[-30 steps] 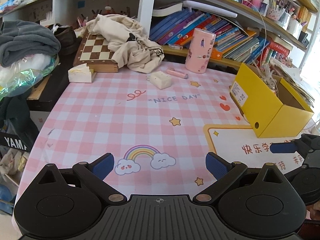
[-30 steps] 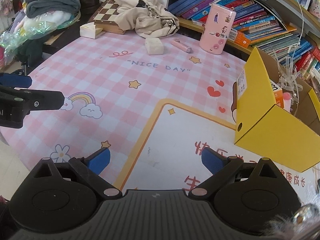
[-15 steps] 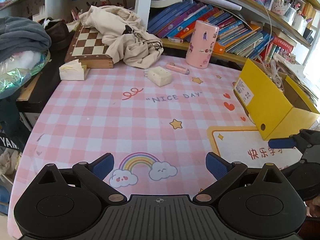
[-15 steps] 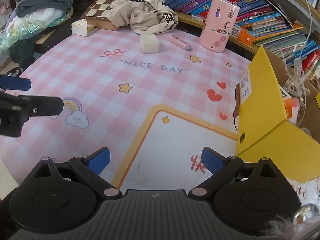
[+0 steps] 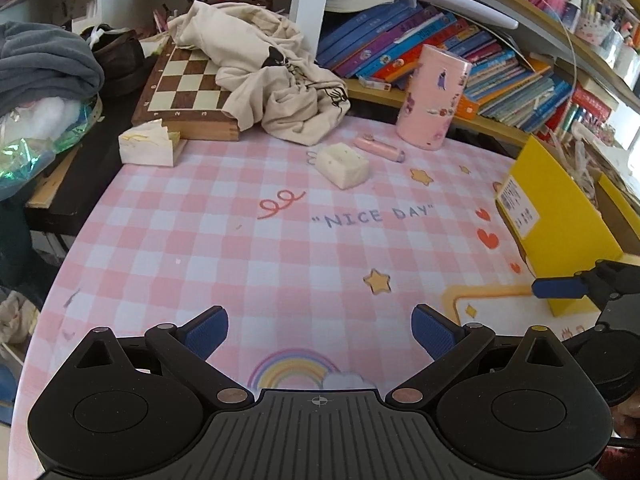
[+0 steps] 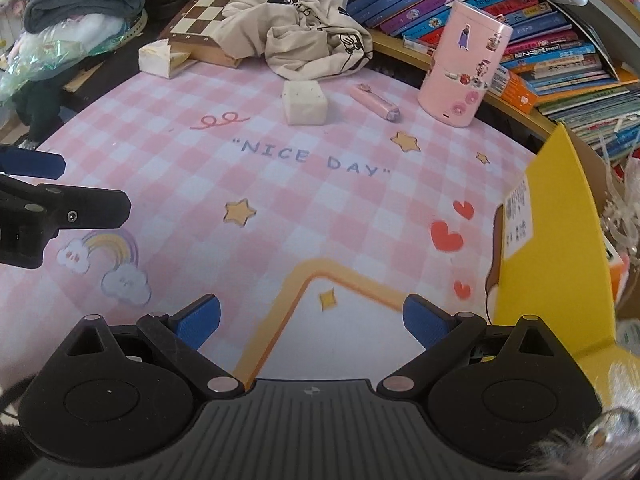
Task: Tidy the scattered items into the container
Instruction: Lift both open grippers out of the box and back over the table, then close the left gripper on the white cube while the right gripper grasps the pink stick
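Both advancing across the counter [image 5: 224,248] toward the far clutter since a second ago; items now closer in view. Left gripper [image 5: 320,330] wide apart, empty, well short of the cream block [image 5: 343,164]. Pink tube [image 5: 379,149] just right of block, untouched. Right gripper [image 6: 312,318] also spread, empty. Yellow container [image 6: 560,248] far right of block. Approach phase only; nothing collected yet.

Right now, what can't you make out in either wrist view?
- Yellow box contents: right wrist view, near wall hides most; left wrist view shows only its outside.
- Chessboard far half: both views, the cream cloth covers it.
- Label print on the box: too small to read.
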Available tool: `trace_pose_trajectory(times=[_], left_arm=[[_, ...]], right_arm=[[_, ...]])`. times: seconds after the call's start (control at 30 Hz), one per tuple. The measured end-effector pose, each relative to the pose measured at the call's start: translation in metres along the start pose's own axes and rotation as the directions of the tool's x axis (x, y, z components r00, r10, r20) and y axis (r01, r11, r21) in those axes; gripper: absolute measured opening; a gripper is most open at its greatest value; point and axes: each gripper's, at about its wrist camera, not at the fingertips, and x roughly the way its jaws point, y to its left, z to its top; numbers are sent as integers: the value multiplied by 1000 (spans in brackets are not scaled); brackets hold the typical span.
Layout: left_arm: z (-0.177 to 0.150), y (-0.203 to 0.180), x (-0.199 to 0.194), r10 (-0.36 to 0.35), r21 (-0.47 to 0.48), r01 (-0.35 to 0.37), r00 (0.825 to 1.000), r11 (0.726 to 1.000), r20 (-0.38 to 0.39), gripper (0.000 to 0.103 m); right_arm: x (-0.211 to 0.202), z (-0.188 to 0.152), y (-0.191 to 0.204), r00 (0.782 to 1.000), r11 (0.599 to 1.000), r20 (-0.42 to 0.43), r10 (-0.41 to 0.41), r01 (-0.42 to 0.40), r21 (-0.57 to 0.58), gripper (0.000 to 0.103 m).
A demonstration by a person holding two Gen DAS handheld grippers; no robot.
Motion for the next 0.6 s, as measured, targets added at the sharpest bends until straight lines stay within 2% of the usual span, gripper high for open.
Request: trace_pose_trajectory(times=[0.37, 0.6], left_arm=[[41, 6, 35, 25, 16, -26, 999, 1000, 39, 100], [66, 8, 60, 38, 22, -39, 998, 999, 51, 100]], right_arm=[[38, 40, -9, 998, 1000, 65, 5, -6, 4, 98], [65, 67, -34, 994, 995, 106, -40, 31, 91, 96]])
